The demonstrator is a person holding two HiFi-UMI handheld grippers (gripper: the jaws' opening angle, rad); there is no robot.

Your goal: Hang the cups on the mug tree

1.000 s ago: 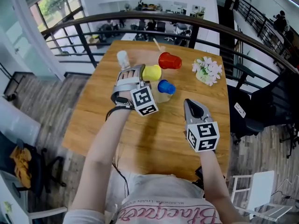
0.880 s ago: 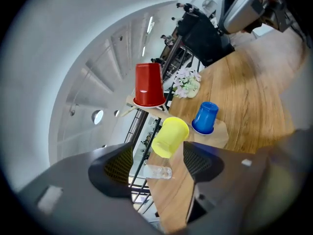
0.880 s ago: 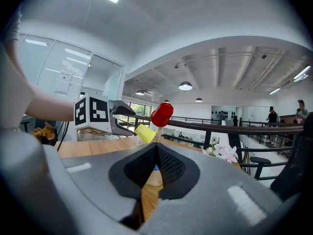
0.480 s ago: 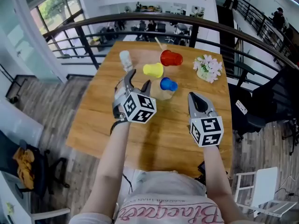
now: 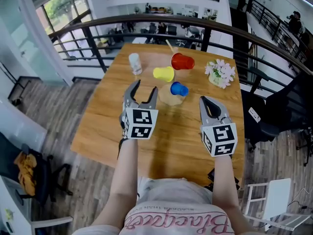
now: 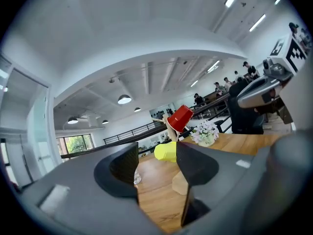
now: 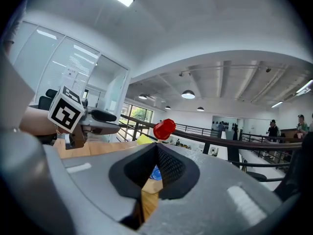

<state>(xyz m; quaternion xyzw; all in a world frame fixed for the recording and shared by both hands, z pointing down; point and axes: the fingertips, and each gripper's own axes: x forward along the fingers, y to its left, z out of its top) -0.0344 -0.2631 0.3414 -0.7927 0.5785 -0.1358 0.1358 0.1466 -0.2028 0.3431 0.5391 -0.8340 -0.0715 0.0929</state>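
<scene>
My left tool released, jaws just been closing on nothing; right tool clenched, empty. Held clear: 3 cups hang on mug tree, upper centre.

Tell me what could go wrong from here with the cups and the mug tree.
1. The left gripper, jaws just closing with nothing between them, hovers beside the mug tree; swinging toward the clear cup could knock the yellow cup or blue cup off.
2. The clear cup looks light and stands free on the table; a glancing grip might tip it over.
</scene>
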